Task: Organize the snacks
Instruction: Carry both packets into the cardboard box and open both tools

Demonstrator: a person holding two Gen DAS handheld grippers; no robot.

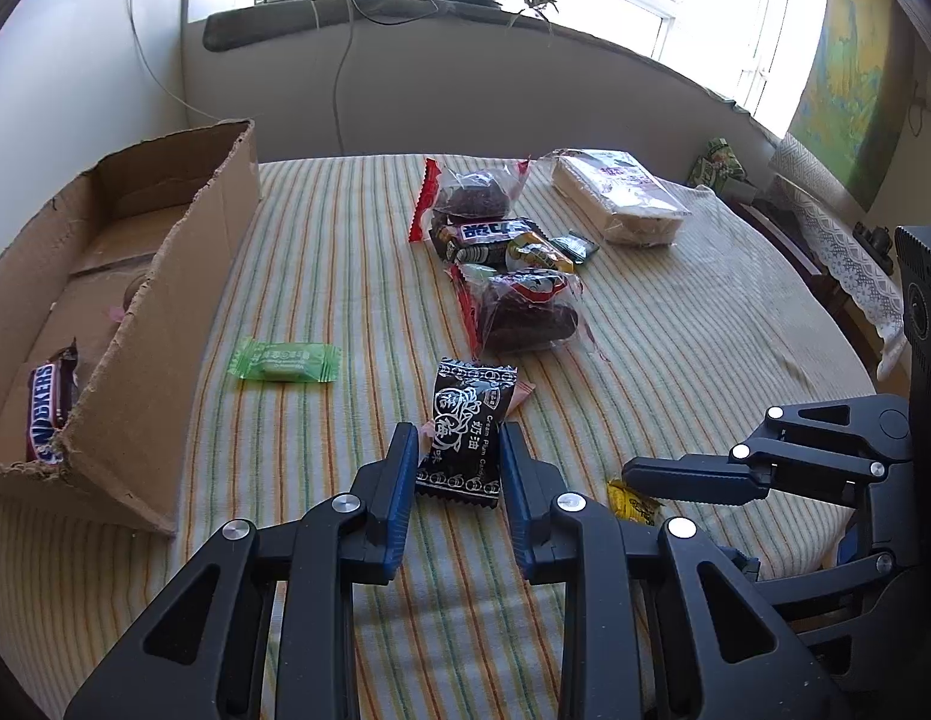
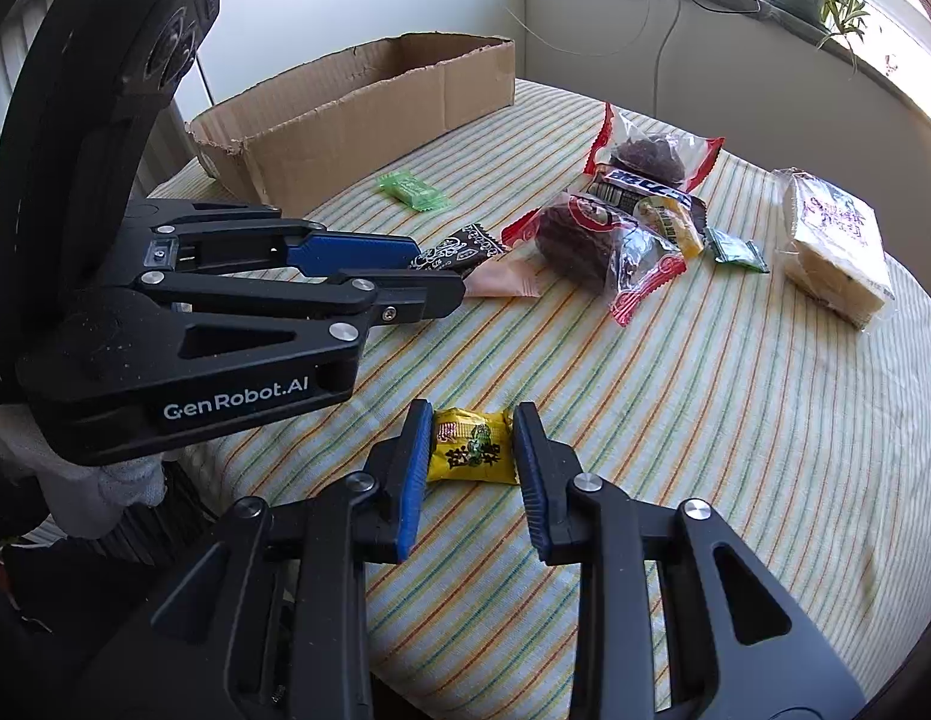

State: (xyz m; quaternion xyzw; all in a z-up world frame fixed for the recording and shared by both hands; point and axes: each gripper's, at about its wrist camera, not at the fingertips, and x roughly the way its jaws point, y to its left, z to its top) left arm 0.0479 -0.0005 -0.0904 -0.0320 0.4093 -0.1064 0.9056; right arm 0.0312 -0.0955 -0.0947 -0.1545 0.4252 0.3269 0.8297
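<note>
With the left gripper [image 1: 458,456] clamped on the black plum candy [image 1: 465,432] and the right gripper [image 2: 472,447] pinching the yellow candy [image 2: 471,447], lift both straight up before crossing to the cardboard box [image 1: 135,324] at the table's left edge.

Both wrist views look down, close, sharing the striped table [image 1: 675,360].

The cardboard box [image 1: 135,276] wall hides most of the Snickers bar [image 1: 48,408] inside.
</note>
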